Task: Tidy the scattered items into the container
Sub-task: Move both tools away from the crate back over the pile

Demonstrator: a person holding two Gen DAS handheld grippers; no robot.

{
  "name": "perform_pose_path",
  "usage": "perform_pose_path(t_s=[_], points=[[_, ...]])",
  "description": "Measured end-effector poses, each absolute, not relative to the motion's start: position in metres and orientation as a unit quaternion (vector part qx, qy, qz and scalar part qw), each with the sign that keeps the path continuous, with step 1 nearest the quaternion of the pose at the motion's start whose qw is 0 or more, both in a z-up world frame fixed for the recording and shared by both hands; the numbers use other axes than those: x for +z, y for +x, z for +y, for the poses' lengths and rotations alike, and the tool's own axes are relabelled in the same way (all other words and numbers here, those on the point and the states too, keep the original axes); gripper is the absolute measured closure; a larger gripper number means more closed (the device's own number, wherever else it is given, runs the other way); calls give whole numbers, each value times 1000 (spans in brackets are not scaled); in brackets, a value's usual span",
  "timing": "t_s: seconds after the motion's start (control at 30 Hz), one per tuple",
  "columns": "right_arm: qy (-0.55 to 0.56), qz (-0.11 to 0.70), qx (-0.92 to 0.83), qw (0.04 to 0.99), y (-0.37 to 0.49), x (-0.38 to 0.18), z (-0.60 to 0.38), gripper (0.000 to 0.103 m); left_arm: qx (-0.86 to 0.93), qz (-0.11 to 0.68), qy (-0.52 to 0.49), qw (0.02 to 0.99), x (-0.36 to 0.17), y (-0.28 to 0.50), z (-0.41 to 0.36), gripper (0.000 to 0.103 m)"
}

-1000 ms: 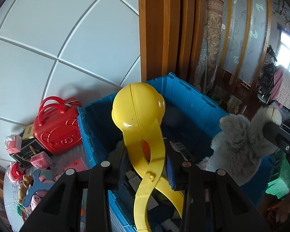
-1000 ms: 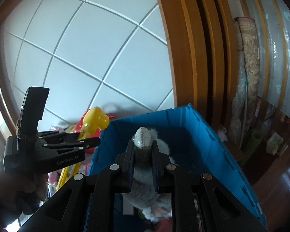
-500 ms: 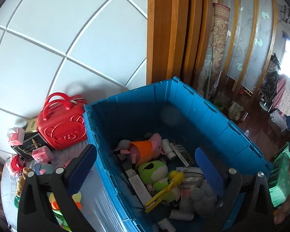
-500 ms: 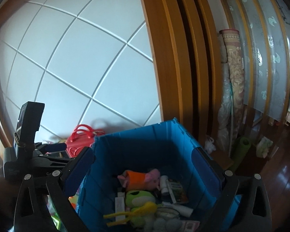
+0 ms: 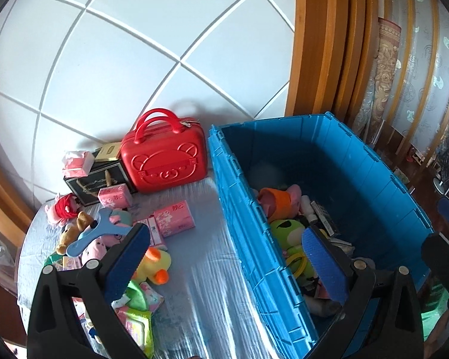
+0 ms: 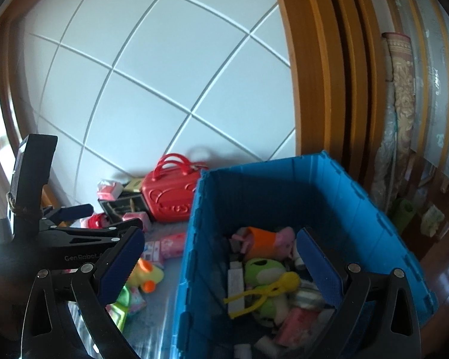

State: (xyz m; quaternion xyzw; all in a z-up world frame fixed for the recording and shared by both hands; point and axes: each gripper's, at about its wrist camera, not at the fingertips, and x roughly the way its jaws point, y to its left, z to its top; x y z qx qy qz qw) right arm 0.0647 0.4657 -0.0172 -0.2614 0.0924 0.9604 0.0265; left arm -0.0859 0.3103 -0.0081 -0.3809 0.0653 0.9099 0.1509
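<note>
The blue bin [image 5: 371,161] [image 6: 254,169] stands open on the right of the table. Inside lie a yellow scoop toy [image 6: 263,291], a green frog plush [image 6: 263,269], a pink pig plush [image 6: 266,239] and small packs. My left gripper [image 5: 227,258] is open and holds nothing. It straddles the bin's left wall, with its left finger over the scattered toys. My right gripper [image 6: 218,266] is open and holds nothing, low over the bin's near end. On the table lie a yellow duck plush [image 5: 154,264], a blue slingshot [image 5: 98,233] and pink tissue packs [image 5: 173,223].
A red bear-face case [image 5: 167,161] and a black box [image 5: 95,182] stand against the white tiled wall. A red-haired doll [image 5: 64,206] lies at the table's left edge. A wooden door frame [image 5: 317,45] rises behind the bin. Bare tabletop [image 5: 206,269] lies beside the bin.
Both grippers went from shut to open. The yellow scoop toy and the grey plush left the jaws and dropped into the bin. The left view swung left toward the table.
</note>
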Motion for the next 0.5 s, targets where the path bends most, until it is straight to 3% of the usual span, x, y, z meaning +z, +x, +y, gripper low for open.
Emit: perform_pose_path(t_s=[0.5], points=[[-297, 61, 953, -10, 59, -25, 389, 0, 916, 36, -393, 81, -24, -56, 208, 0]])
